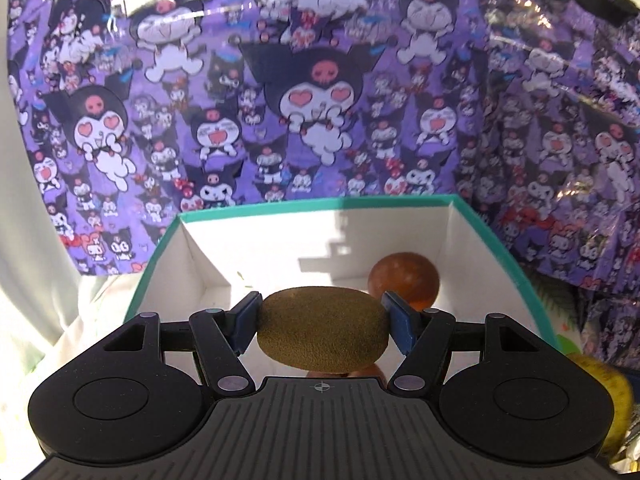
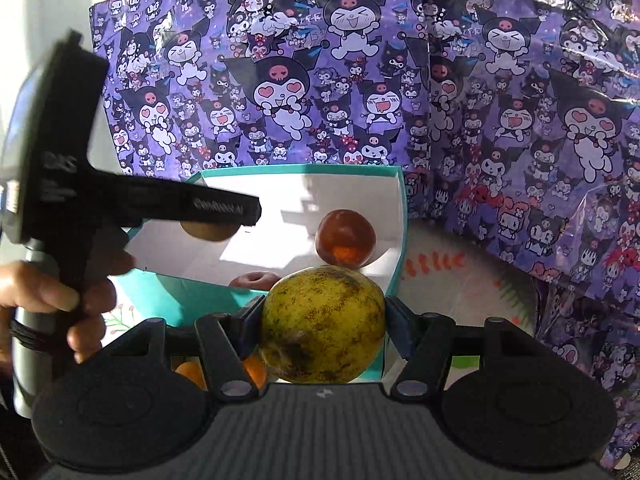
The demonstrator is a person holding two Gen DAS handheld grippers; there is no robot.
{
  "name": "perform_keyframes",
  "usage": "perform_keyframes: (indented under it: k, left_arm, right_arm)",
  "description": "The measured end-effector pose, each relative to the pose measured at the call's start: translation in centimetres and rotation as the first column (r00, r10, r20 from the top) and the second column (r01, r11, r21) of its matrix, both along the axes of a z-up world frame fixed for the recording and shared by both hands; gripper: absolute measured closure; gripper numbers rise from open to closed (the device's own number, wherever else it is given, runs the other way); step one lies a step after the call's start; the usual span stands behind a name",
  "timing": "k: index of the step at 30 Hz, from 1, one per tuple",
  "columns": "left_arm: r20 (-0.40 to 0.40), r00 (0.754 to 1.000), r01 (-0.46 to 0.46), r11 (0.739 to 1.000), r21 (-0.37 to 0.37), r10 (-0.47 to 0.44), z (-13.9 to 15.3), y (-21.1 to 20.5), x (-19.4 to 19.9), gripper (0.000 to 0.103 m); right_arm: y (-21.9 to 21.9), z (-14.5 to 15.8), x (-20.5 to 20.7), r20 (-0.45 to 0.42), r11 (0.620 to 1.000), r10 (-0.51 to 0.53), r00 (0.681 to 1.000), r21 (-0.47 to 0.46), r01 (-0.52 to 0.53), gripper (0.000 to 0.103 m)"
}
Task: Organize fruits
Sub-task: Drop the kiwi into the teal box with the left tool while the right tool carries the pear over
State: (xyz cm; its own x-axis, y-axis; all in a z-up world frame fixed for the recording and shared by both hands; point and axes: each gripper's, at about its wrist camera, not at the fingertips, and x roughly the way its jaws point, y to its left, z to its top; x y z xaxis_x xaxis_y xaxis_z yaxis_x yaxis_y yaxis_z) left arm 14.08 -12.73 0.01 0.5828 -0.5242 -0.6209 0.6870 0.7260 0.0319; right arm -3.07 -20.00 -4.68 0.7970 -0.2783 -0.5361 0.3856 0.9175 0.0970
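My left gripper (image 1: 322,330) is shut on a brown kiwi (image 1: 322,334) and holds it over the open teal box (image 1: 160,252) with white inside walls. A dark red round fruit (image 1: 404,282) lies in the box's far right corner. My right gripper (image 2: 324,334) is shut on a yellow-green speckled fruit (image 2: 323,326), in front of the box's near rim (image 2: 394,248). In the right wrist view the left gripper (image 2: 224,212) reaches over the box from the left, the kiwi (image 2: 208,232) under it, and the red fruit (image 2: 346,244) shows inside.
A purple cartoon-print wrapping sheet (image 1: 304,92) stands behind and to the right of the box. A pinkish fruit (image 2: 256,280) lies at the box's near wall. Orange fruits (image 2: 192,374) lie below my right gripper. A printed white cloth (image 2: 460,280) covers the surface.
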Motion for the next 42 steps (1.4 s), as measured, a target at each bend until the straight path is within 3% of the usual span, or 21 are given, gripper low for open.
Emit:
perform_keyframes:
  k: [16, 20, 23, 28, 30, 36, 42]
  left_arm:
    - [-0.076, 0.996, -0.034, 0.997, 0.071, 0.039, -3.0, -1.5, 2.2, 0.03]
    - [-0.027, 0.998, -0.051, 0.997, 0.051, 0.052, -2.6, -1.2, 1.9, 0.009]
    - [0.002, 0.999, -0.037, 0.999, -0.001, 0.037, -1.8, -0.7, 1.5, 0.006]
    - [-0.005, 0.998, -0.059, 0.998, 0.035, 0.059, -1.5, -0.6, 1.3, 0.006]
    - [0.0, 0.997, -0.079, 0.996, 0.051, 0.079, -1.3, 0.0, 1.0, 0.006]
    - [0.019, 0.979, -0.203, 0.979, 0.003, 0.203, 0.7, 4.5, -1.1, 0.006]
    - [-0.033, 0.966, -0.257, 0.966, -0.008, 0.257, 1.5, 7.6, -3.6, 0.006]
  right_arm:
    - [0.0, 0.3, 0.9, 0.013, 0.999, 0.028, 1.0, -0.033, -0.028, 0.04]
    - [-0.1, 0.3, 1.1, 0.011, 0.999, 0.027, 1.0, -0.032, -0.027, 0.04]
    - [-0.3, 0.2, 1.2, 0.009, 0.999, 0.021, 1.0, -0.028, -0.021, 0.04]
    - [-0.4, 0.2, 1.3, 0.012, 0.999, 0.017, 1.0, -0.028, -0.017, 0.04]
    - [-0.4, 0.3, 1.3, 0.018, 0.999, 0.017, 1.0, -0.033, -0.016, 0.04]
    - [-0.7, 0.5, 1.6, 0.029, 0.999, 0.0, 1.0, -0.036, 0.001, 0.04]
    - [-1.3, 0.4, 2.9, 0.042, 0.998, -0.027, 0.999, -0.054, 0.029, 0.04]
